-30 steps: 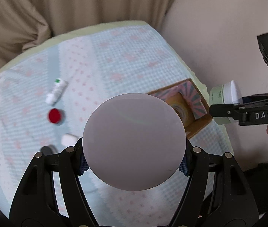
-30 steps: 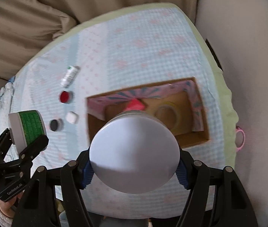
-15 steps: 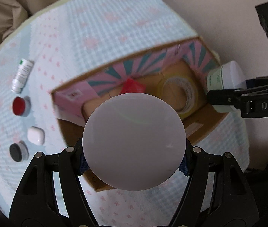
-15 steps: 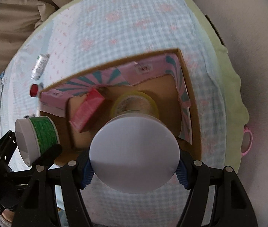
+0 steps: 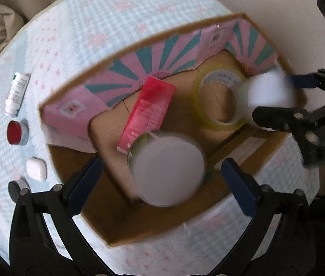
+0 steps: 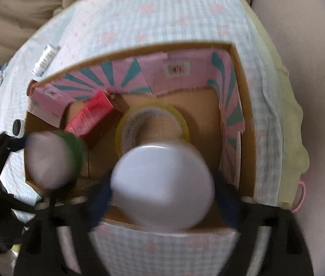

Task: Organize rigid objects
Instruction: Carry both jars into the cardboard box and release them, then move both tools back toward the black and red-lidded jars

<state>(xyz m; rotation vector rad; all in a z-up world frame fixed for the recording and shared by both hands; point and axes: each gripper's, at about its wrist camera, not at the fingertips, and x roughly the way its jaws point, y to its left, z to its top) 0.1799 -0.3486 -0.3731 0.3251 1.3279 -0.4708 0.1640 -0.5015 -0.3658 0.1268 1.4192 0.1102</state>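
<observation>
An open cardboard box (image 5: 139, 225) with a pink and teal lining holds a red carton (image 5: 148, 105) and a roll of yellow tape (image 5: 219, 99). My left gripper (image 5: 162, 177) is open over the box; a white-lidded jar with a green label (image 5: 169, 168) sits between its spread pads, apart from them and blurred. My right gripper (image 6: 162, 197) is open too, with a second white-lidded jar (image 6: 162, 184) blurred between its spread fingers above the box's near wall (image 6: 162, 227). The left jar also shows in the right wrist view (image 6: 49, 158).
On the checked cloth left of the box lie a white bottle (image 5: 16, 94), a red-lidded pot (image 5: 16, 132), a white earbud case (image 5: 36, 169) and a dark-lidded pot (image 5: 15, 189). A beige cushion (image 6: 13, 23) lies behind the table.
Both grippers came down over the box and opened. Both jars have left the pads and now show blurred inside the box.
</observation>
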